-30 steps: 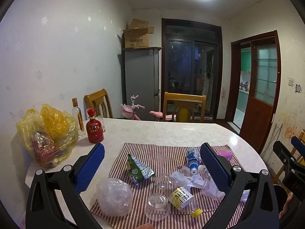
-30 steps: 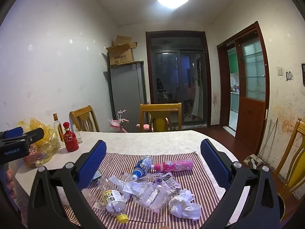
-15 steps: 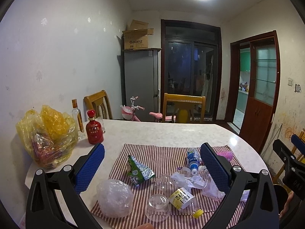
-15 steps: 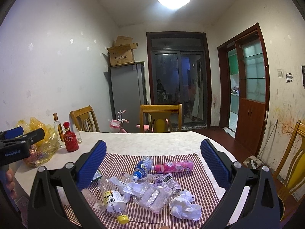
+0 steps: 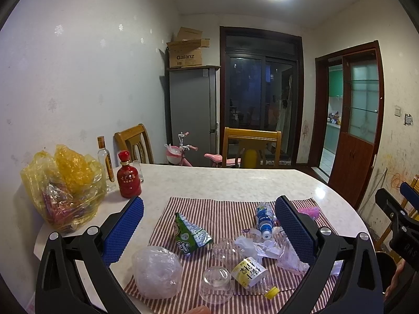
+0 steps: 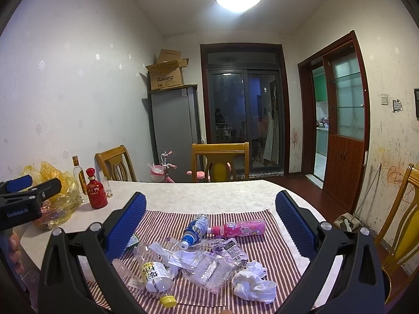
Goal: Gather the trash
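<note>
Trash lies on a red-striped mat [image 5: 222, 209] [image 6: 264, 248] on a pale table. In the left wrist view I see a green snack packet [image 5: 191, 234], a crumpled clear bag [image 5: 157, 270], a clear cup [image 5: 216, 282], a yellow-capped bottle [image 5: 251, 273] and a blue-labelled bottle [image 5: 264, 218]. The right wrist view adds a pink bottle [image 6: 239, 229], clear wrappers [image 6: 207, 269] and a crumpled white tissue [image 6: 252, 282]. My left gripper [image 5: 209, 225] and right gripper [image 6: 210, 222] both hover open above the mat, holding nothing.
A yellow plastic bag [image 5: 62, 185], a glass bottle [image 5: 106, 162] and a red bottle [image 5: 128, 175] stand at the table's back left. Wooden chairs [image 5: 251, 144] [image 6: 400, 209] ring the table. A grey fridge [image 5: 193, 110] and a pink tricycle [image 5: 183, 151] stand behind.
Both grippers have barely moved; the right wrist view has tilted slightly downward. Nothing on the mat has shifted.
</note>
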A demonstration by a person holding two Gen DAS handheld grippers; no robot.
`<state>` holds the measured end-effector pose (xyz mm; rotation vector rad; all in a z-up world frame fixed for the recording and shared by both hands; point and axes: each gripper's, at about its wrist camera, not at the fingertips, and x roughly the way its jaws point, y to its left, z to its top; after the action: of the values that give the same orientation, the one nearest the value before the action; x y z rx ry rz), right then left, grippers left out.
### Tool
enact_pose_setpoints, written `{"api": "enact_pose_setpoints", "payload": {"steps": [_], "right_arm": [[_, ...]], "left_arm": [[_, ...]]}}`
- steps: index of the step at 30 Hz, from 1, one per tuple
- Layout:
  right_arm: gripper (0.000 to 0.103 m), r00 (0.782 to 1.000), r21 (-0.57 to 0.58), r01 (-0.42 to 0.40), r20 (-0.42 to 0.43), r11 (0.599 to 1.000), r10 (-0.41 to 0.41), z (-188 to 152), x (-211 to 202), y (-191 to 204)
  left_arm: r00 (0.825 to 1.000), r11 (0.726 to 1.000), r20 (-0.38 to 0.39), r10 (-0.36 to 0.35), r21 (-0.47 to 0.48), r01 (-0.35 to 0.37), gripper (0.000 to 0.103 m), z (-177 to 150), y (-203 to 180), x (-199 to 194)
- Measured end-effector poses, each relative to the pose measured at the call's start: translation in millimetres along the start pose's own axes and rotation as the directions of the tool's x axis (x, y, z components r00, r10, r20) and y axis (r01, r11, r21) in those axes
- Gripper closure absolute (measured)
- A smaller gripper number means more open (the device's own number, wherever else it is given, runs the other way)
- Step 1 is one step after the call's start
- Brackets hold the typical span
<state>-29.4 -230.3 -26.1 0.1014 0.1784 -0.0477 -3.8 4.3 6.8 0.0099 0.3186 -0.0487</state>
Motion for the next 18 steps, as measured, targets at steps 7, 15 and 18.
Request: {"api": "enact_pose_setpoints", "payload": {"steps": [7, 15, 18], "right_arm": [[0.004, 1.000, 0.000, 0.001, 0.001, 1.000, -0.001, 0.3, 0.7, -0.2], [0.004, 1.000, 0.002, 0.000, 0.001, 1.000, 0.000, 0.5, 1.5, -0.3], [0.004, 1.000, -0.001, 0.000, -0.003, 1.000, 0.000, 0.4, 2.0, -0.4]], "left_arm": [[1.000, 1.000, 0.000, -0.002, 0.001, 0.002, 0.006, 0.1, -0.2, 0.4], [1.000, 1.000, -0.003, -0.002, 0.003, 0.002, 0.006, -1.7, 1.5, 1.4], [1.000, 1.000, -0.008, 0.000, 0.002, 0.000, 0.006, -2.8, 3.0, 2.7]]}}
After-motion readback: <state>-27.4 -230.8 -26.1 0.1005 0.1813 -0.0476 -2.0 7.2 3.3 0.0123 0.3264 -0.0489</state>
